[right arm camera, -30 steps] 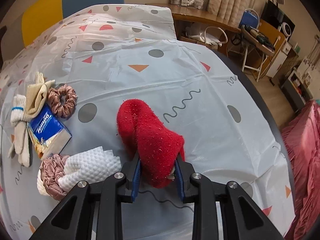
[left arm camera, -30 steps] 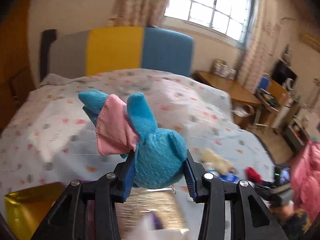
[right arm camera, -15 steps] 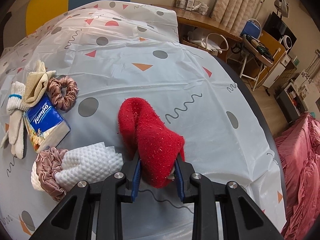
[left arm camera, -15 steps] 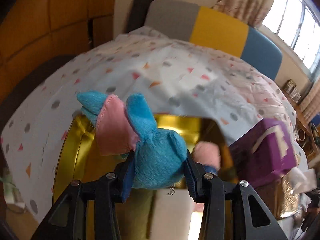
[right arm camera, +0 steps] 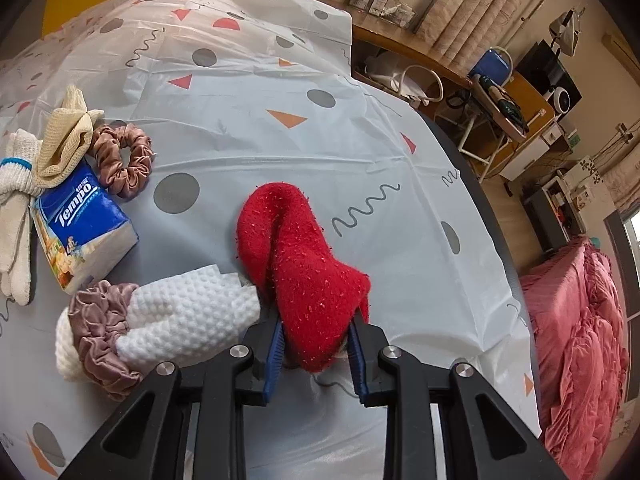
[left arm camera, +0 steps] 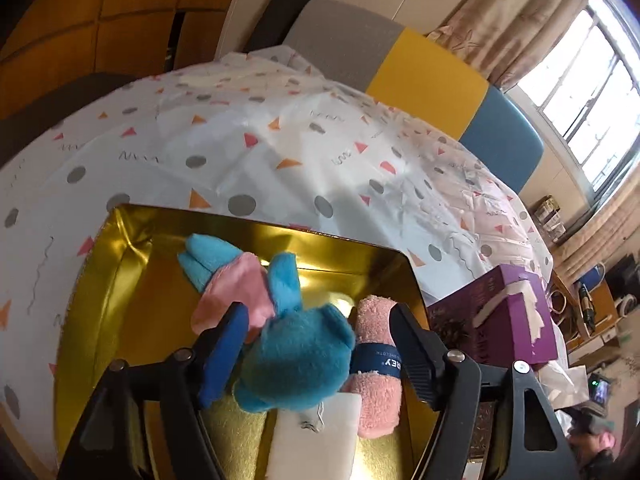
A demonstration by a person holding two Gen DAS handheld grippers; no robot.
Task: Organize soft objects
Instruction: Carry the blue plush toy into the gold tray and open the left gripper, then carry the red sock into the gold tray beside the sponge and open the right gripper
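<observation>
In the left wrist view a blue plush toy (left arm camera: 294,352) with pink ears sits between the fingers of my left gripper (left arm camera: 316,340), over the gold tray (left arm camera: 120,248). The jaws are opening and the pads stand clear of the toy. A rolled pink towel (left arm camera: 374,360) with a dark band and a white pad (left arm camera: 316,436) lie in the tray. In the right wrist view my right gripper (right arm camera: 316,354) is shut on a red fuzzy sock (right arm camera: 296,256), whose far end rests on the patterned cloth.
A purple tissue box (left arm camera: 504,320) stands right of the tray. Left of the sock lie a white waffle cloth (right arm camera: 188,316) in a mauve scrunchie, a Tempo tissue pack (right arm camera: 80,224), a brown scrunchie (right arm camera: 122,158), white gloves (right arm camera: 14,216) and a beige mesh cloth (right arm camera: 66,136).
The left gripper swung left and down from above the bed to the gold tray, then its jaws spread off the blue toy. The right gripper stayed shut on the red sock.
</observation>
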